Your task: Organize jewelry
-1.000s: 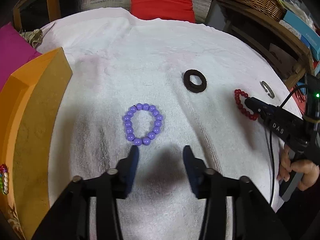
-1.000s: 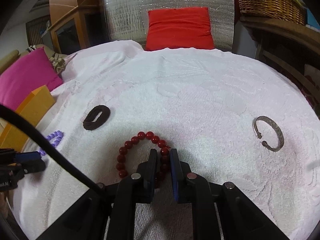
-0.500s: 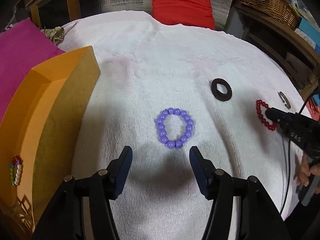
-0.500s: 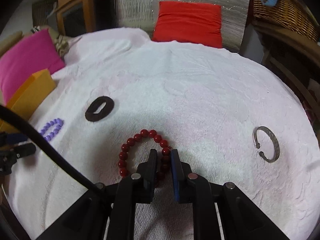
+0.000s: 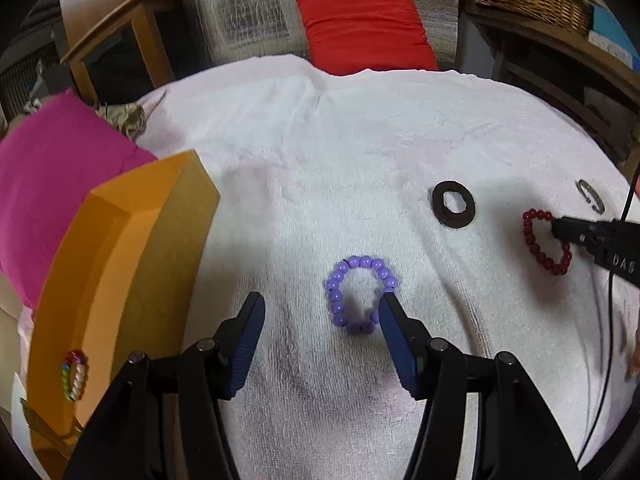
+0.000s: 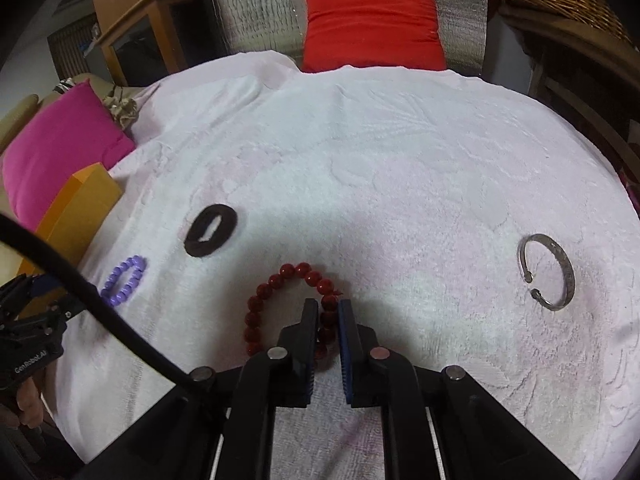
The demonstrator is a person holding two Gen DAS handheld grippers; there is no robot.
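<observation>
A purple bead bracelet lies on the white towel. My left gripper hovers open over its near side, and the right fingertip covers part of its right edge without pressing it. In the right wrist view my right gripper has its jaws closing tight on the near-right beads of a dark red bead bracelet, which rests on the towel. From the left wrist view the red bracelet looks pulled out of round by the right gripper.
An orange box stands at the left edge with a multicoloured bead bracelet inside. A black fabric ring and a silver open bangle lie on the towel. A pink cushion and a red cushion border it.
My left jaws have spread wider and the purple bracelet now sits right at the fingertips. The right jaws have pinched tighter on the red bracelet, which has lost its round shape.
</observation>
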